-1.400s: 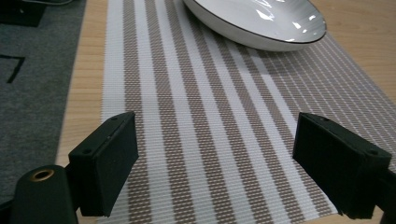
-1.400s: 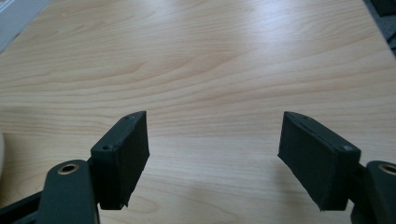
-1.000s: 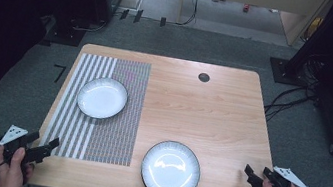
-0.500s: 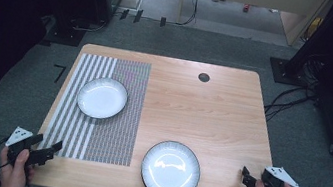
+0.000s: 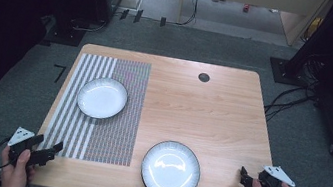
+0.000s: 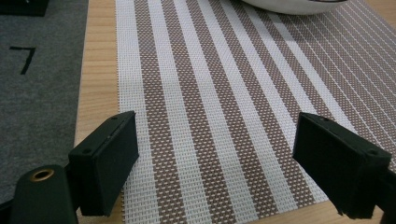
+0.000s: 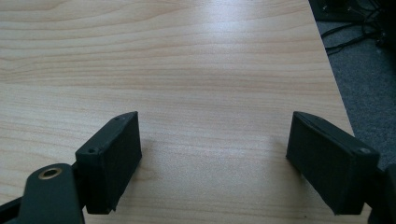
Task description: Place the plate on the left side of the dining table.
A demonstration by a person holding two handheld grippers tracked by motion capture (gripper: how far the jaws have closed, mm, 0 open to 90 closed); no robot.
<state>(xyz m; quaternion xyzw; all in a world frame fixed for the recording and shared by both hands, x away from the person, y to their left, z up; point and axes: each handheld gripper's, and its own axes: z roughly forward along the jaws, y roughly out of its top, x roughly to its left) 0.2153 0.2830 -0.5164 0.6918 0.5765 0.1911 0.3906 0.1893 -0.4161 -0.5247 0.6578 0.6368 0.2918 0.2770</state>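
My left tool [image 5: 46, 149] sits at the near left corner of the surface [image 5: 212, 111], its two blocky black pads spread wide with nothing between them. In the left gripper view the same tool [image 6: 217, 158] hangs just over the near edge of a woven placemat [image 6: 224, 93], a coarse mesh of brown and white stripes that run away from me and narrow to thin lines on its right side. At the far end of that mat lies the rounded white underside of a plate [image 6: 294, 4].

My right tool [image 5: 248, 180] is at the near right edge, and its jaws have just been opening; they stand wide apart and empty. In the right gripper view this tool [image 7: 215, 161] looks over bare pale wood with long, soft grain, smooth and a little glossy, ending at a straight edge above grey carpet [image 7: 369, 84].

From above, the placemat [image 5: 101, 108] is a long rectangle covering the left part of the surface. The white plate [image 5: 102, 97] rests on its far half, round and shallow with a fine ribbed rim. A second plate [image 5: 171, 170], round, glossy and dark-rimmed, lies on bare wood near the near edge, between my two tools and closer to the right one. A small black round disc [image 5: 203, 77] is set in the wood at the far side.
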